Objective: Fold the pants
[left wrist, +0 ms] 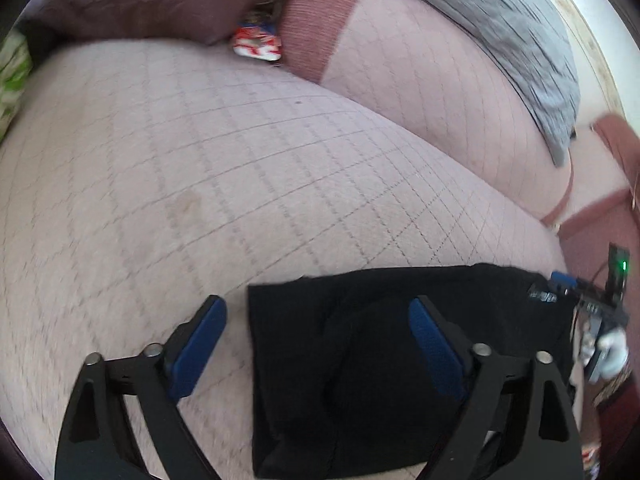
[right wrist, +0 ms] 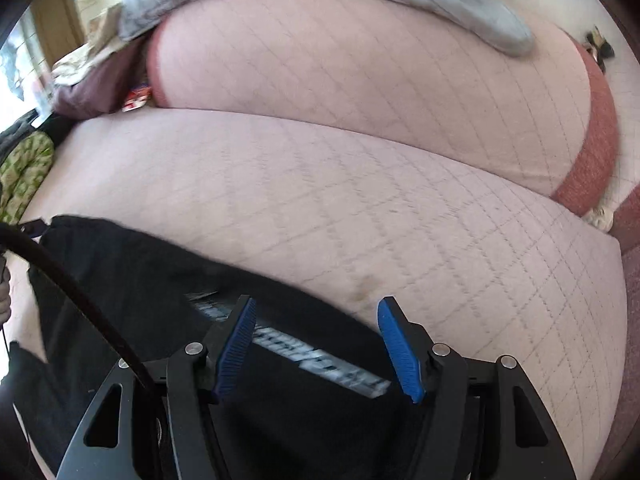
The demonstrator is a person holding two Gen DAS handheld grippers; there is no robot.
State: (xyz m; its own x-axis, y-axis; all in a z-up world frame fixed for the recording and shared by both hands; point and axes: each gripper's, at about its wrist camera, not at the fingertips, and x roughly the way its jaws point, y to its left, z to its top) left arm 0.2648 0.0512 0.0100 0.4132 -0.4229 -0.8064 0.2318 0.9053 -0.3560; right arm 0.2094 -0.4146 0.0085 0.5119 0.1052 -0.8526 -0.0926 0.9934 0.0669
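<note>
Black pants [left wrist: 360, 360] lie folded on the pink quilted sofa seat [left wrist: 200, 180]. My left gripper [left wrist: 316, 320] is open and empty, straddling the left edge of the pants, with one blue pad [left wrist: 200, 352] over the seat and the other over the cloth. In the right wrist view the pants [right wrist: 140, 280] lie at lower left, showing a white printed logo [right wrist: 320, 360]. My right gripper [right wrist: 316, 320] is open and empty just above the logo end of the pants. The right gripper also shows at the left wrist view's right edge [left wrist: 592, 304].
The sofa back cushion [left wrist: 420, 80] rises behind the seat, with a grey cloth [left wrist: 500, 20] draped over it. A red-and-white packet [left wrist: 258, 42] sits in the gap beside a dark purple cushion [left wrist: 152, 0]. A green patterned cloth [right wrist: 24, 172] lies at the left end. A dark cable [right wrist: 80, 300] crosses the pants.
</note>
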